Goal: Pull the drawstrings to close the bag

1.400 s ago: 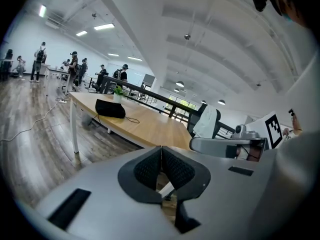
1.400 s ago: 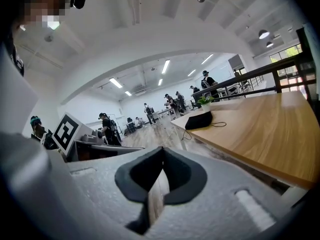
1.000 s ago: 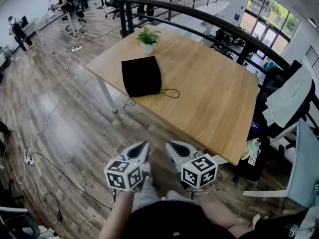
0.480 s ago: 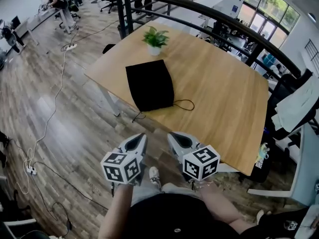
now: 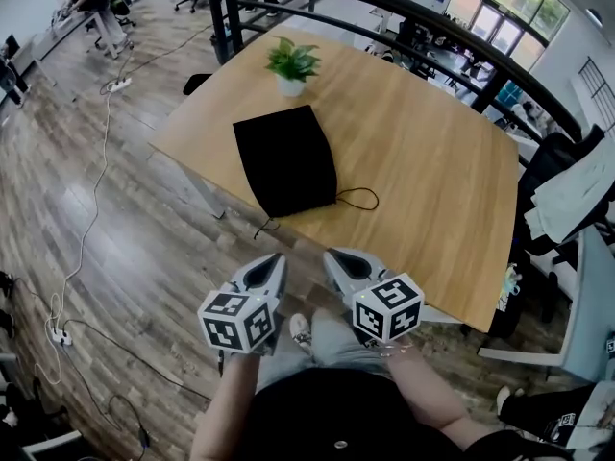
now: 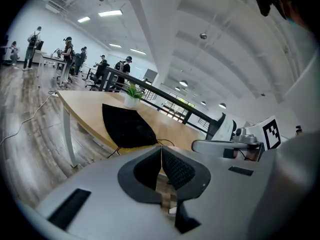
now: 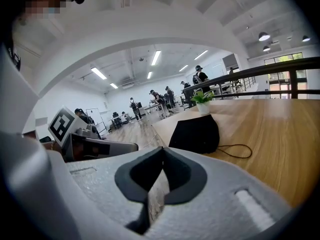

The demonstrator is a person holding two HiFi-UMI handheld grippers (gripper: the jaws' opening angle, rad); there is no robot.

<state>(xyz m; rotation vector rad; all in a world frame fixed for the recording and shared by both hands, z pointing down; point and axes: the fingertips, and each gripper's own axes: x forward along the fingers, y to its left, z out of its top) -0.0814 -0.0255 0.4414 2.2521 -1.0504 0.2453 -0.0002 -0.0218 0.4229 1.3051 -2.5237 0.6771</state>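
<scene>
Black bag (image 5: 285, 159) flat on surface (image 5: 432, 190), drawstring (image 5: 360, 198) loose beside; left gripper (image 5: 272, 260), right gripper (image 5: 334, 255) clear of it, jaws pressed together, empty.

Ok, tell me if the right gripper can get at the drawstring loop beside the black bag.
Probably yes: the drawstring loop lies bare on the table, nothing between it and the right gripper, though its shut jaws must open.

The person wears a black top (image 5: 336, 419) and pale grey shorts (image 5: 332, 346), while the light grey moulded left gripper (image 5: 274, 260) and right gripper (image 5: 336, 256) each bear dark textured pads (image 6: 176, 169) and a white cube (image 5: 238, 321) of black square markers.
</scene>
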